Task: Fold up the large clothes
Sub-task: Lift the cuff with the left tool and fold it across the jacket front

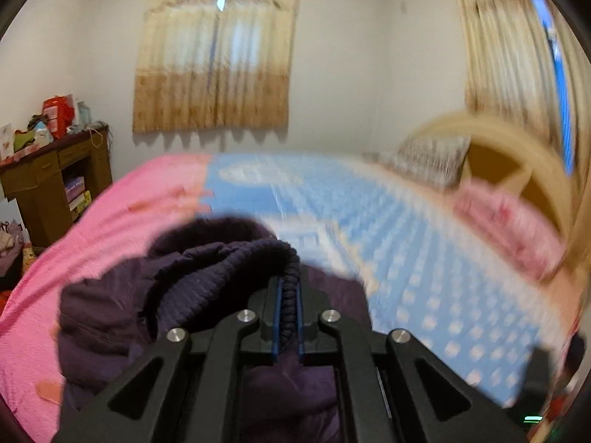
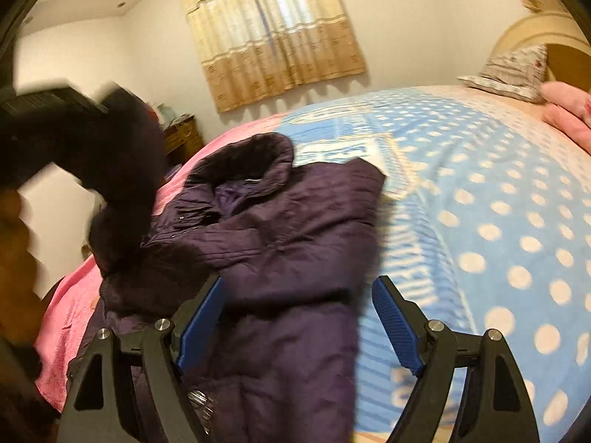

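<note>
**Now: cuff pinched, coat on the bed**

The left gripper (image 1: 289,297) is clamped on the dark knit cuff (image 1: 286,306) of the purple coat (image 2: 280,221). The right gripper (image 2: 297,317) hangs just above the coat on the bed (image 2: 498,184), blue pads (image 2: 397,326) wide apart, holding nothing.

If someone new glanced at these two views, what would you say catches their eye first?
First, the dark purple coat sprawled across the near side of the bed, its collar toward the window. Next, the left gripper, shut on the coat's ribbed knit cuff and holding it up, while the right gripper hangs open above the coat. Behind, the blue polka-dot blanket meets a pink one.
</note>
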